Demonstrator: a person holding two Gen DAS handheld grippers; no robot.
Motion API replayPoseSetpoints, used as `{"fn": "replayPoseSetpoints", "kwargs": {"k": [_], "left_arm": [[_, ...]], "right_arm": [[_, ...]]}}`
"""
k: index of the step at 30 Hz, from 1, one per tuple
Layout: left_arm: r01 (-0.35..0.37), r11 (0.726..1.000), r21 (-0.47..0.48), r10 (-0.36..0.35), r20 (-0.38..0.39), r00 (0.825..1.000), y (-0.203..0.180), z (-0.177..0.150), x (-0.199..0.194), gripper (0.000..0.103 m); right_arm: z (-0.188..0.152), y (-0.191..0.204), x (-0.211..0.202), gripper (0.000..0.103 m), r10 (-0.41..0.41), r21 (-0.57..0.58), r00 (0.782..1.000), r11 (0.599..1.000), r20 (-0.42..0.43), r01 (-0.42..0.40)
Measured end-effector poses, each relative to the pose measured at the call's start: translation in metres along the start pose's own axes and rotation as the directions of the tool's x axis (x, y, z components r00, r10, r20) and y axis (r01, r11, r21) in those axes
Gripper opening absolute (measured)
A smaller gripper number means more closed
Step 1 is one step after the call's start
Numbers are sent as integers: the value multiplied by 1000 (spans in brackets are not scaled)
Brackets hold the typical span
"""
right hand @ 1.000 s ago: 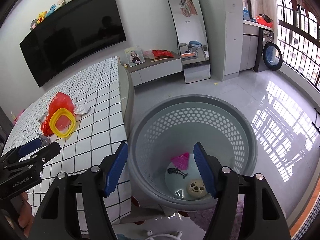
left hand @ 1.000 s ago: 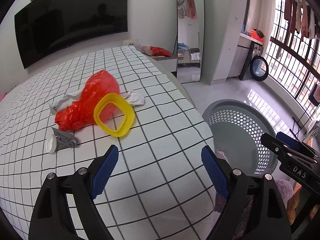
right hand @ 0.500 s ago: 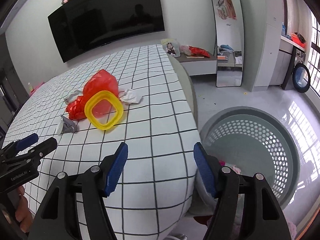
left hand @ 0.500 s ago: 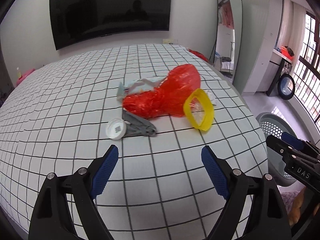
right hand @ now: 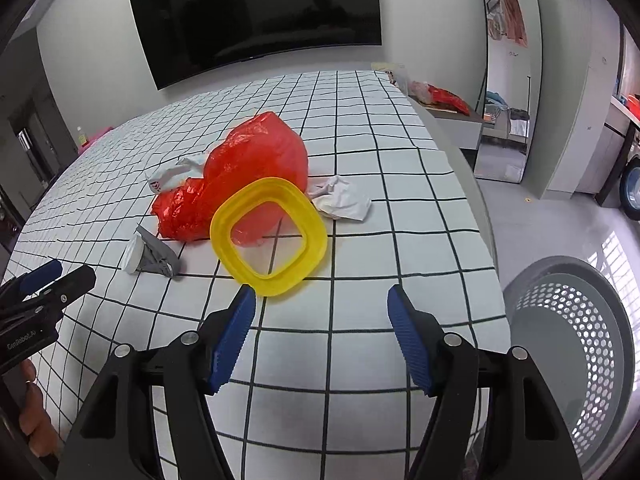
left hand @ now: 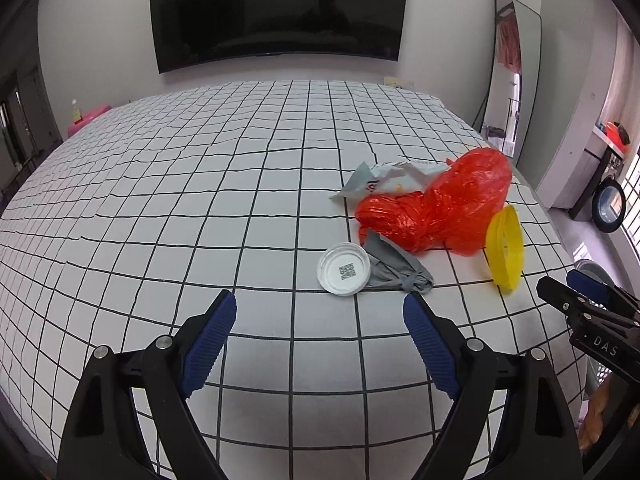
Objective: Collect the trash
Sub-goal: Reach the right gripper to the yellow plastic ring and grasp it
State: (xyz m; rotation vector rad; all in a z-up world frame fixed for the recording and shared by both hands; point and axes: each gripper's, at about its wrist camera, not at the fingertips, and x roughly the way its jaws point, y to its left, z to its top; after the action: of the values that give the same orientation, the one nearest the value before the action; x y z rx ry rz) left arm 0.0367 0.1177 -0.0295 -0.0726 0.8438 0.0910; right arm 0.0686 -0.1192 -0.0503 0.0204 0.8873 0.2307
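Trash lies in one heap on the bed point(left hand: 200, 200): red bag point(right hand: 248, 168), yellow ring point(right hand: 270, 236), white lid point(left hand: 344, 268). My left claw point(left hand: 318, 332) is wide and empty. My right claw point(right hand: 320, 320) has just been opening, nothing between, so it can take the ring for the basket point(right hand: 572, 320) beside the bed.

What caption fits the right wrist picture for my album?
Open right gripper nears a yellow ring and red bag on the checked bed.
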Motion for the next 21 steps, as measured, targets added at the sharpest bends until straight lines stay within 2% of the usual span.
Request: {"fn": "replayPoseSetpoints", "kwargs": {"k": [8,10,21], "left_arm": [[-14,1000,-13,13,-19,1000,5,12,15,84],[-19,1000,-19,19,-23,1000,7,13,19,84],[-50,998,-38,49,-33,998,17,20,27,84]], "right_arm": [[17,14,20,74,41,-61,999,997,-20,-42],[20,16,25,79,61,-74,998,995,-29,-63],[33,19,41,81,91,-104,995,990,-43,-95]]}}
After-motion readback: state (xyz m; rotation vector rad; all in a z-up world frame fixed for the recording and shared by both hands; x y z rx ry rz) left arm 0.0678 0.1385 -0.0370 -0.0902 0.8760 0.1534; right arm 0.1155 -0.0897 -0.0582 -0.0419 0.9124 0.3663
